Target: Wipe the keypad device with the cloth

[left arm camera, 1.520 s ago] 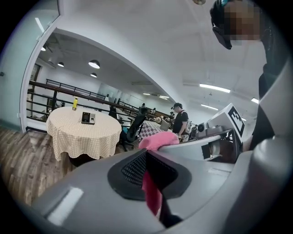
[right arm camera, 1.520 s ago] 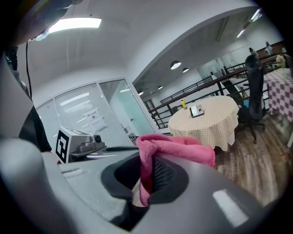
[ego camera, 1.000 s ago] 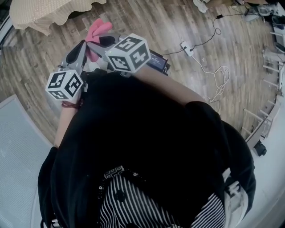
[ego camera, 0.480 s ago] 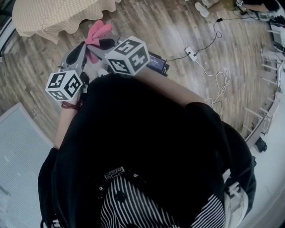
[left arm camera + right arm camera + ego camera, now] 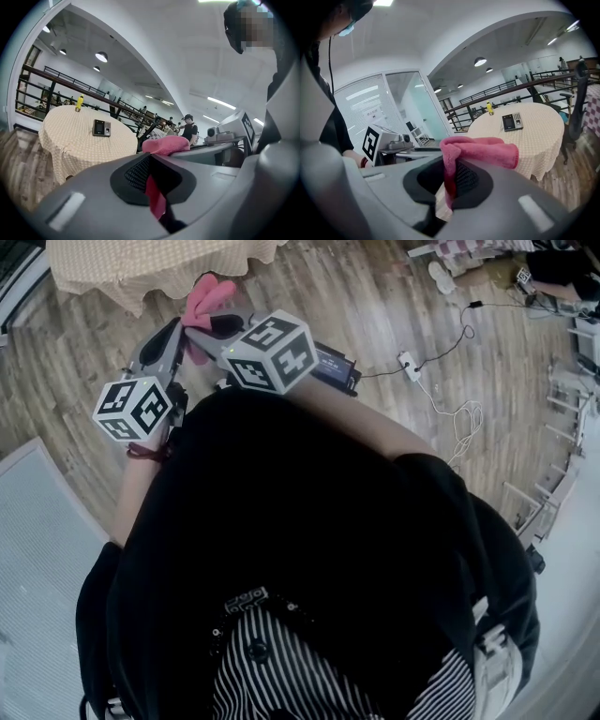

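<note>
— Where is the keypad device [image 5: 512, 122] lying?
— Flat on the far table [image 5: 112, 268], well ahead, leftward. Left gripper [image 5: 152, 180] and right gripper [image 5: 451, 180] are both clamping the cloth [image 5: 208, 298]; left is sitting nearer

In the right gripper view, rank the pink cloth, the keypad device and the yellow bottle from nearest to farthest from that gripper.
1. Pink cloth, in the jaws.
2. Keypad device, on the table.
3. Yellow bottle, at its far edge.

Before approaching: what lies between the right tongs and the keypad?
Only the pink cloth, then bare tablecloth up to the keypad; the right gripper view shows it.
</note>
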Motion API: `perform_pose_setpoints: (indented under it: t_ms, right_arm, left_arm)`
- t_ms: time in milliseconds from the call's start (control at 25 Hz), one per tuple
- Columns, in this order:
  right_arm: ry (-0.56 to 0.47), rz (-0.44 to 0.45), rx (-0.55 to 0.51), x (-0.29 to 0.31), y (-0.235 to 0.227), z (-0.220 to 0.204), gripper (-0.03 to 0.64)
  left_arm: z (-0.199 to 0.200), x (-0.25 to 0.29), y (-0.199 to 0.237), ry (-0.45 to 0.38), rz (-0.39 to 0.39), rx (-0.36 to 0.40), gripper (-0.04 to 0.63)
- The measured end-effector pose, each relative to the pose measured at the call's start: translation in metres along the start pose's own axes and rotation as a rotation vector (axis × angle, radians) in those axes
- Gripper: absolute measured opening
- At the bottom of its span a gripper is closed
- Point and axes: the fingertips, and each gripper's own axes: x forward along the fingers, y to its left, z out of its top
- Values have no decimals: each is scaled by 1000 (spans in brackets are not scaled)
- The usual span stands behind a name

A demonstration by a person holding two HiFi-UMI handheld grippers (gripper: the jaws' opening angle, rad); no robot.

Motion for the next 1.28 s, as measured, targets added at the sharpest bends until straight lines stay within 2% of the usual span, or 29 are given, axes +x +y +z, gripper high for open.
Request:
perform_pose_setpoints:
  t_ms: [320,680,960,1120,1280]
  right_arm:
    - [21,58,-15,-8,20,-10,29]
    - [40,122,-68,-8,40,16,29]
    - [33,162,-93,-31,58,-3,29]
    - [17,167,-115,-42,46,0,29]
    - [17,196,-142,-56,51,-20,29]
  left_arm:
    - [-9,-23,-12,-30,44,-20,0]
    - [15,-42,-12,-55,114,-57,0]
    - [-2,-59,-40,-73,168,-25,0]
    - [-3,-47,-49,-102,151,-78,0]
    - [-22,-53,-66,-138,186,-60,0]
